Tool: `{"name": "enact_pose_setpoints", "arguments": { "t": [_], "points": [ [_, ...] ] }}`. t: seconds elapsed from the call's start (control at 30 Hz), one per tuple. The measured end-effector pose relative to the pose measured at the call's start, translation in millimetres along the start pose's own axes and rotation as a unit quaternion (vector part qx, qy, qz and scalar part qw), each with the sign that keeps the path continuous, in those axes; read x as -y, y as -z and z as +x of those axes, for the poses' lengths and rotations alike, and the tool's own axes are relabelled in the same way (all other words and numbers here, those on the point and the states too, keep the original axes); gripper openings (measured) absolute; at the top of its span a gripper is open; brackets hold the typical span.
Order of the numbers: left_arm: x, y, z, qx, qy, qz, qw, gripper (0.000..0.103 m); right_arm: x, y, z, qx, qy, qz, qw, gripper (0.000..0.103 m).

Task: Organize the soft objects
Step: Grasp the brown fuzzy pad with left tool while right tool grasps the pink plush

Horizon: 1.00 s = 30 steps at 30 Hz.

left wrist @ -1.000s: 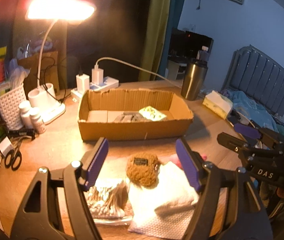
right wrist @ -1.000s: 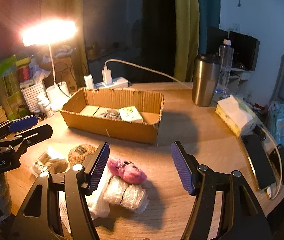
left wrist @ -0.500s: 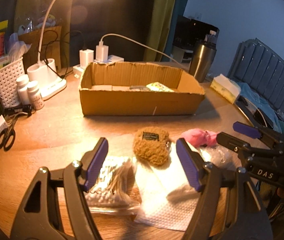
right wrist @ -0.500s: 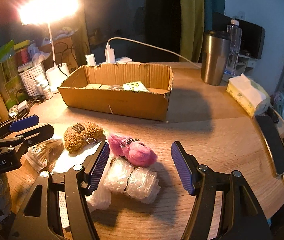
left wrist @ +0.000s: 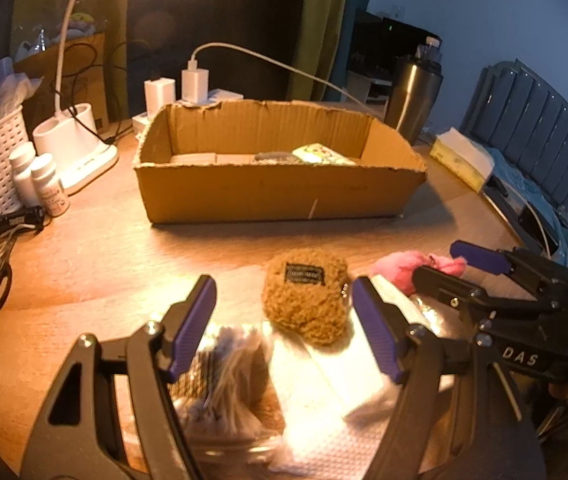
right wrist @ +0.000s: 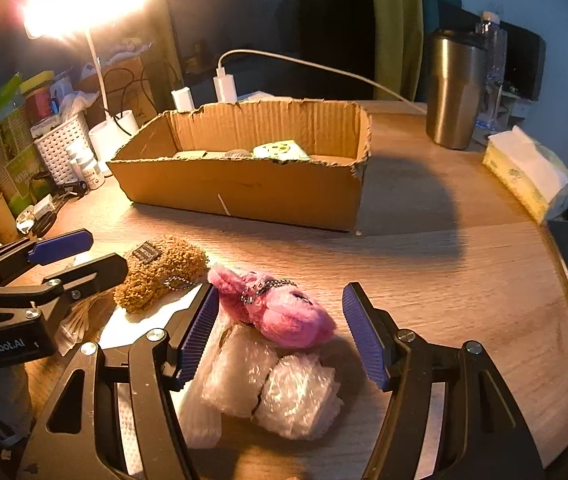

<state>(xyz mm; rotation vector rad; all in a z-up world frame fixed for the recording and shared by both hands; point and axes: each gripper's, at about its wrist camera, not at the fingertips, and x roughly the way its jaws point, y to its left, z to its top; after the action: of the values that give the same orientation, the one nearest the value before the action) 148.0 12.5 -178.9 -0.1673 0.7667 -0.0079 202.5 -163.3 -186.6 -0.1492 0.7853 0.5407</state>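
Plush toys (right wrist: pixel 284 312) now sit nearer, lower centre: your left gripper (left wrist: pixel 284 328) and right gripper (right wrist: pixel 280 328) have dropped, jaws wide, empty—ready to grab.

The cardboard box (right wrist: pixel 244 184) sits mid-frame on the tabletop (right wrist: pixel 444 264), with the tumbler (right wrist: pixel 454 92) at upper right and the tissue pack (right wrist: pixel 524 172) at right. Below the box lie the fuzzy pouch (right wrist: pixel 160 276) (left), the plush toy (right wrist: pixel 284 312) beside it, and the bubble-wrap bundle (right wrist: pixel 276 388) lowest, touching the toy.
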Motion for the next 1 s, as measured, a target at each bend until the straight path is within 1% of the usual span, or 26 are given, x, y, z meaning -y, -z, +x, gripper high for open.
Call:
{"name": "enact_pose_setpoints", "arguments": {
  "t": [0.2,0.33,0.37,0.4,0.43,0.47,0.57,0.63,0.8,0.83,0.87,0.93,1.0],
  "points": [
    [4.5,-4.9,17.4,-0.019,-0.005,0.007,0.9998,0.071,6.5,-2.1,13.4,-0.015,-0.019,0.002,1.0,0.068],
    [9.3,-5.2,27.6,-0.034,-0.007,0.012,0.9993,0.071,9.4,-3.1,16.8,-0.017,-0.029,0.001,0.999,0.067],
    [10.8,-5.1,29.7,-0.036,-0.007,0.014,0.9992,0.071,10.1,-3.2,17.1,-0.016,-0.032,0.002,0.999,0.063],
    [12.4,-5.1,31.9,-0.04,-0.007,0.017,0.999,0.071,11.0,-3.5,17.4,-0.015,-0.034,0.003,0.999,0.056],
    [13.6,-5.0,33.6,-0.042,-0.008,0.02,0.9989,0.071,11.4,-3.4,17.2,-0.014,-0.034,0.003,0.999,0.052],
    [14.7,-5.0,35.6,-0.045,-0.01,0.023,0.9987,0.071,12.2,-3.6,17.1,-0.013,-0.033,0.003,0.999,0.046],
    [17.1,-4.7,40.9,-0.055,-0.014,0.027,0.998,0.071,15.6,-3.5,15.7,-0.009,-0.034,0.006,0.999,0.042],
    [18.1,-4.2,43.9,-0.06,-0.016,0.028,0.9977,0.071,18.0,-3.3,14.1,-0.006,-0.032,0.007,0.999,0.041],
    [19.5,-2.9,45.6,-0.06,-0.006,0.03,0.9977,0.07,24.7,-3.4,7.7,0.002,-0.026,0.012,1.0,0.039],
    [20.1,-2.6,45.6,-0.061,-0.002,0.031,0.9977,0.066,25.6,-3.6,6.7,0.003,-0.025,0.013,1.0,0.039],
    [20.9,-2.4,45.6,-0.06,0.0,0.032,0.9977,0.058,26.2,-4.0,5.8,0.005,-0.024,0.014,1.0,0.039],
    [21.9,-2.0,45.8,-0.062,0.0,0.035,0.9975,0.054,26.9,-4.8,3.5,0.008,-0.024,0.014,1.0,0.039],
    [22.1,-1.8,45.7,-0.063,0.003,0.037,0.9973,0.052,26.5,-5.5,1.5,0.01,-0.023,0.013,1.0,0.037]
  ]
}}
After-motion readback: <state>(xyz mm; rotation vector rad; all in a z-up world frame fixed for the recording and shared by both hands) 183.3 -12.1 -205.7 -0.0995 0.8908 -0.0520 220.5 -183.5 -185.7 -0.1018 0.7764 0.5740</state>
